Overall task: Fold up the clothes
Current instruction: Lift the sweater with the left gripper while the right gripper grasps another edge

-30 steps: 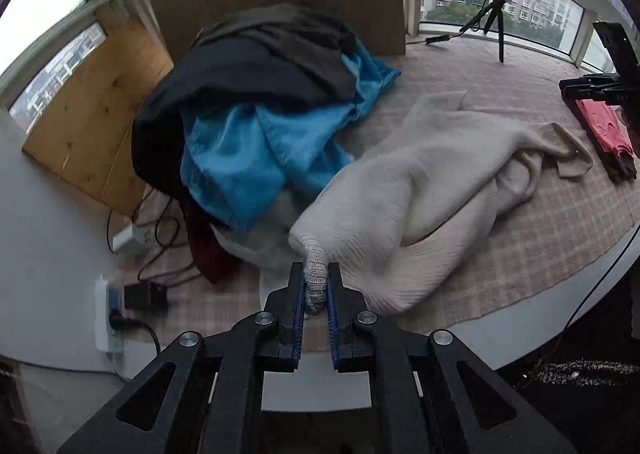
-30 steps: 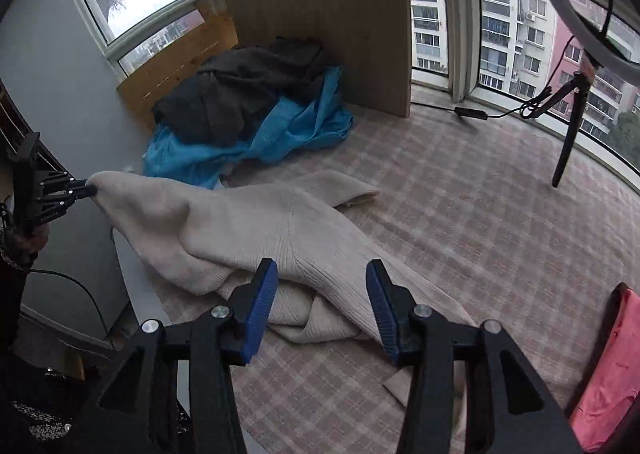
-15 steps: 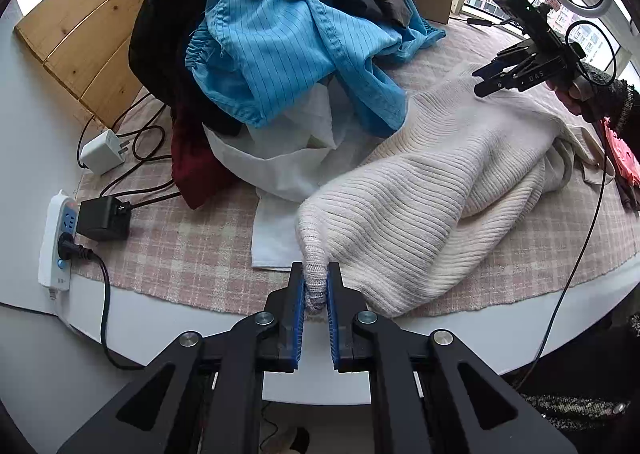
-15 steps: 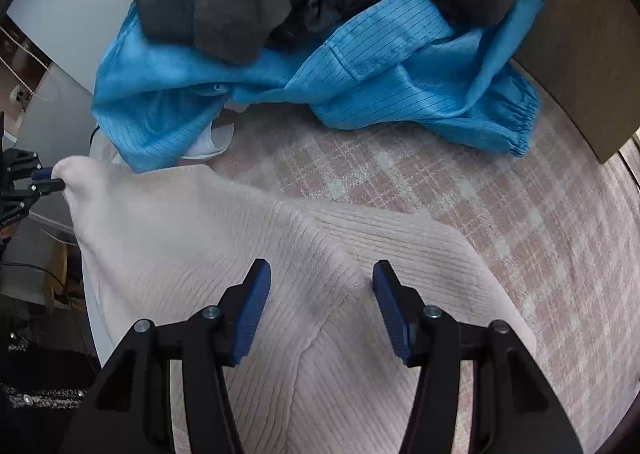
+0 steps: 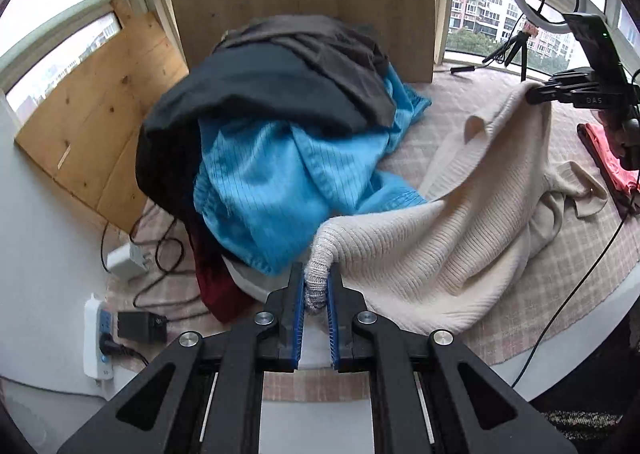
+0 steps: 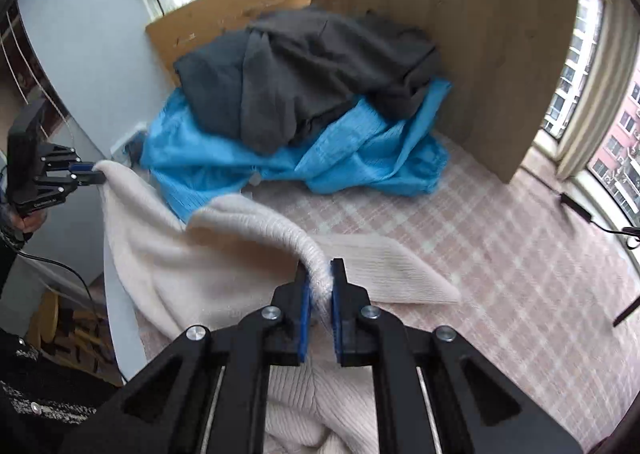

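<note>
**Sweater pinched at both ends, lifted off table**

Left gripper (image 5: pixel 315 296) — blue pads clamped on a ribbed edge of the cream sweater (image 5: pixel 460 230). Right gripper (image 6: pixel 319 294) pinches another ribbed edge of the same garment. The sweater hangs between the two, sagging mid-span; its lower part lies on the checked tablecloth (image 6: pixel 500 254). Just beside it sits a pile — blue garment (image 5: pixel 260 189) under dark clothes (image 5: pixel 280 81).

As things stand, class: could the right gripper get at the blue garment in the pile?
Probably not yet. The right gripper is shut on the cream sweater, so it is occupied. The path to the blue garment looks clear across the checked cloth.
</note>
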`<state>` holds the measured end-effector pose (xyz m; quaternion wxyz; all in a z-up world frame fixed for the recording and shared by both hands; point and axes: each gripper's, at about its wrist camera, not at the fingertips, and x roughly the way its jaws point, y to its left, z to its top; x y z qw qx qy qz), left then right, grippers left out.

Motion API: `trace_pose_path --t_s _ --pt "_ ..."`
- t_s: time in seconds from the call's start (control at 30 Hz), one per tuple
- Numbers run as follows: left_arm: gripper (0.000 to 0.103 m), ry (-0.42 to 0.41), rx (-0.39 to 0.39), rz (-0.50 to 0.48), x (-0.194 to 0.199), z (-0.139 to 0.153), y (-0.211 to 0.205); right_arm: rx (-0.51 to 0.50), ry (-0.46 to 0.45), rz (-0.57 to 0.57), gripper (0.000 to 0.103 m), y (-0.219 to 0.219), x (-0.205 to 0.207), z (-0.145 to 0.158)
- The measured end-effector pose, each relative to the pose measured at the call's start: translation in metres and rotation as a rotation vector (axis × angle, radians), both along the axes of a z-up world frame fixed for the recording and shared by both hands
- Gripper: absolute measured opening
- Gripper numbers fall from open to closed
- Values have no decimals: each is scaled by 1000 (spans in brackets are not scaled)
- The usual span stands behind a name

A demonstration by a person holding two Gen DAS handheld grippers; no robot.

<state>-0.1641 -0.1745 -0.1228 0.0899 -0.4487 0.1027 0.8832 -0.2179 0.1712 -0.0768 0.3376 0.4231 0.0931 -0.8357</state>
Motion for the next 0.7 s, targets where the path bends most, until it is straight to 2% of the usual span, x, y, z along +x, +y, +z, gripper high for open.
trace_pose_path --t_s 0.1,0.23,0.37,0.47,0.53,0.67,0.7 --pt "9 137 -37 -55 -17 55 16 -7 175 -136 9 39 28 81" --pt "9 357 -66 -120 -27 146 45 -12 407 -316 9 88 73 188" --pt "9 554 -91 -166 -14 225 77 -13 590 -433 9 122 139 271" --pt "9 670 -93 -194 8 270 92 15 692 -476 9 133 184 311" --pt "10 715 -84 -202 20 290 97 27 745 -494 8 138 210 331" --pt "10 792 -69 -213 41 324 107 3 830 -525 8 152 255 356" --pt "10 805 -71 -213 45 329 109 5 829 -530 9 157 256 356"
